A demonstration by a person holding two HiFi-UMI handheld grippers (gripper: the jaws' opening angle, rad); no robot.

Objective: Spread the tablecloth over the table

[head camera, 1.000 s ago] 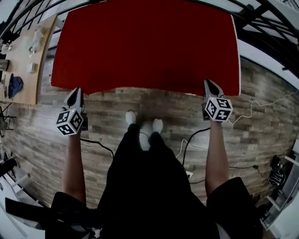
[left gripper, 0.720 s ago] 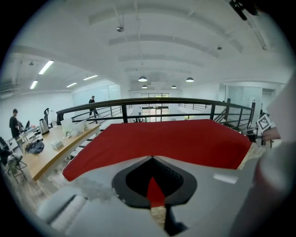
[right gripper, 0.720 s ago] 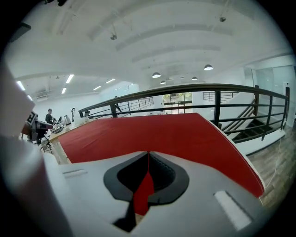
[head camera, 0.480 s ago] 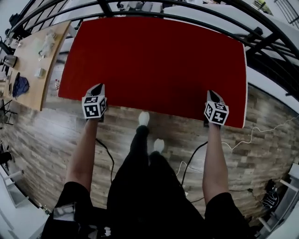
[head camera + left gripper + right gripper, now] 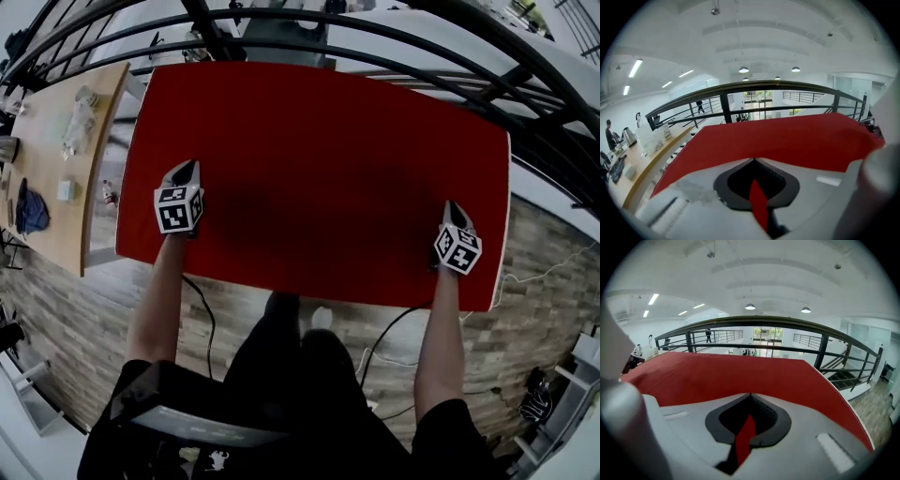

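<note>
A red tablecloth (image 5: 319, 159) lies spread flat over the long table below me. My left gripper (image 5: 186, 169) is over its near left part, shut on a fold of the cloth. A thin red strip shows between the closed jaws of the left gripper (image 5: 753, 161). Over the near right part, my right gripper (image 5: 454, 208) is also shut on the tablecloth (image 5: 717, 373), and the right gripper (image 5: 749, 397) shows the same red strip in its jaws. The cloth's near edge hangs closer to me than both fingertips. In the left gripper view, the tablecloth (image 5: 787, 138) stretches ahead to the far edge.
A black metal railing (image 5: 375, 23) runs just beyond the table's far side. A wooden counter (image 5: 47, 187) with small items stands at the left. Cables (image 5: 202, 305) lie on the plank floor under the near edge, by my shoe (image 5: 322, 317).
Both grippers have moved forward toward the railing with the cloth held in them. I have stepped closer, and the red cloth now reaches nearer to me.
</note>
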